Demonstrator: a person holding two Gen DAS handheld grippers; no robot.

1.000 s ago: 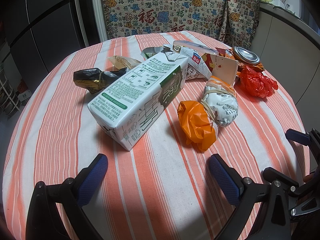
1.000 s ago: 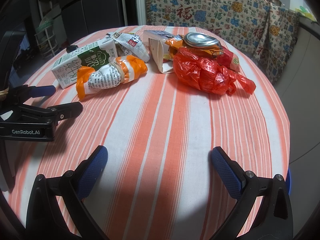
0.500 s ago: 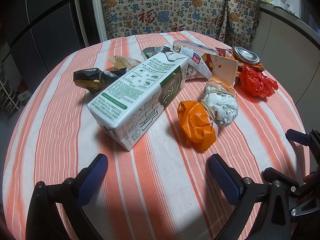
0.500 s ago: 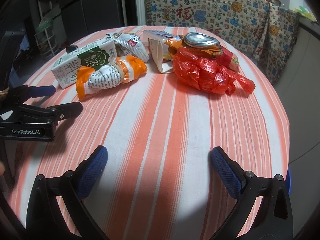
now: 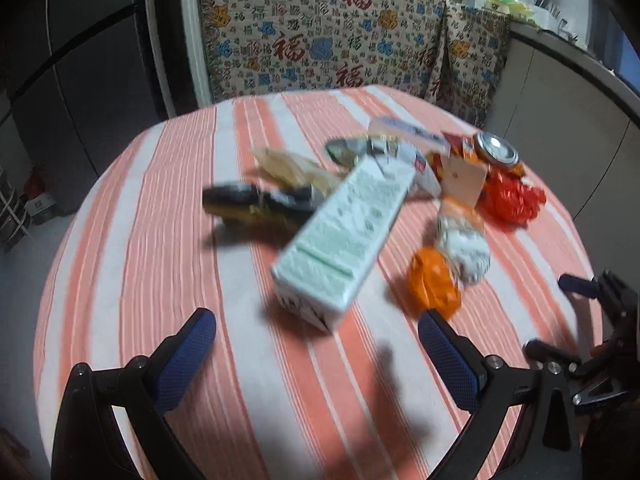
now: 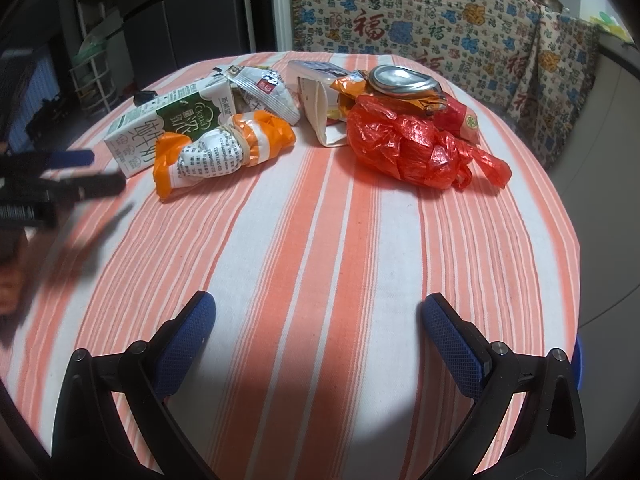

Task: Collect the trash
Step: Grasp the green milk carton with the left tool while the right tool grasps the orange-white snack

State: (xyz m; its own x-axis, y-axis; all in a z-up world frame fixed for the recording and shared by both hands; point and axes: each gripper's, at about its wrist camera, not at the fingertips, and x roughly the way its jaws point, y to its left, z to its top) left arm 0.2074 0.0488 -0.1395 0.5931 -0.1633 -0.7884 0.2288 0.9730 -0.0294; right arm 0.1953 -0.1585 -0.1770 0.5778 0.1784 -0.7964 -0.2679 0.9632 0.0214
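Note:
Trash lies on a round table with an orange-striped cloth (image 6: pixel 320 240). A white and green milk carton (image 5: pixel 344 240) lies ahead of my open, empty left gripper (image 5: pixel 316 340); it also shows in the right wrist view (image 6: pixel 168 132). Beside it lie an orange and white wrapper bundle (image 5: pixel 448 264) (image 6: pixel 220 152), a dark wrapper (image 5: pixel 256 204), a red plastic bag (image 6: pixel 412 152) (image 5: pixel 508 200) and a crushed can (image 6: pixel 400 80). My right gripper (image 6: pixel 316 340) is open and empty, well short of the pile. The left wrist view is motion-blurred.
A small white box (image 6: pixel 316 104) and a snack sachet (image 6: pixel 264 88) lie in the pile. A patterned cloth (image 6: pixel 440 20) hangs behind the table. A dark fridge (image 6: pixel 192 12) stands back left. The table edge (image 6: pixel 568 240) drops off at the right.
My left gripper has risen and pulled back a little from the pile, blurring its view. The right gripper has barely moved. The trash has not moved.

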